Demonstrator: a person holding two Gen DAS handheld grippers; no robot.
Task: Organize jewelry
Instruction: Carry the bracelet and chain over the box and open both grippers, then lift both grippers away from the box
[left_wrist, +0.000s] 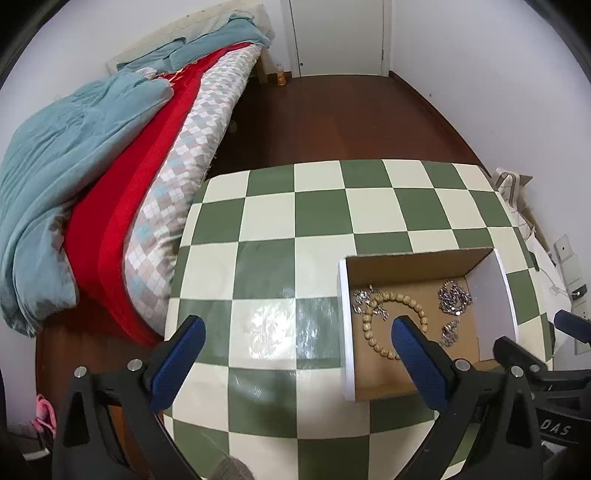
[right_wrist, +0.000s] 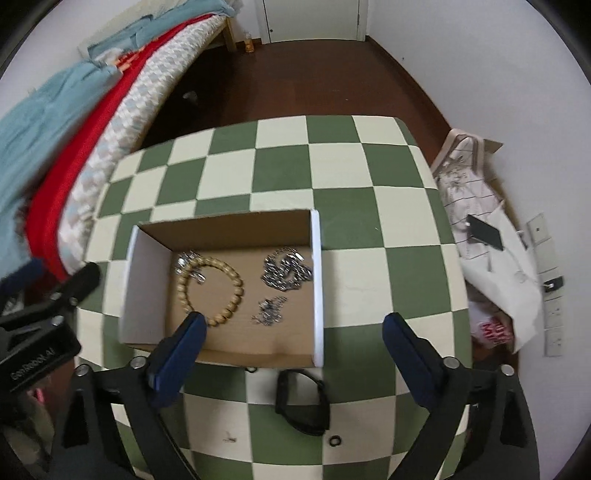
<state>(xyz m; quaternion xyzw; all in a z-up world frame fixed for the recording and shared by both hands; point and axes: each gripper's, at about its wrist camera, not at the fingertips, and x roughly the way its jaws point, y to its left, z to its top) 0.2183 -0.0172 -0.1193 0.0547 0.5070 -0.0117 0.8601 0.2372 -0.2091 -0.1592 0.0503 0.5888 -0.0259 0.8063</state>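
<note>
An open cardboard box (right_wrist: 317, 280) (left_wrist: 345, 325) stands on the green-and-cream checkered table (right_wrist: 369, 184) (left_wrist: 266, 266). In it lie a wooden bead bracelet (right_wrist: 236, 291) (left_wrist: 369, 332) and several silver chains (right_wrist: 286, 273) (left_wrist: 454, 297). A black wristband (right_wrist: 303, 402) and a small black ring (right_wrist: 335, 441) lie on the table just in front of the box. My right gripper (right_wrist: 291, 328) is open and empty above the box's near edge. My left gripper (left_wrist: 295, 328) is open and empty, over the table left of the box.
A bed (left_wrist: 110, 192) with blue, red and patterned bedding stands to the left of the table. White bags and cloths (right_wrist: 487, 236) lie on the floor at the right by the wall. Dark wooden floor (left_wrist: 332, 122) lies beyond the table.
</note>
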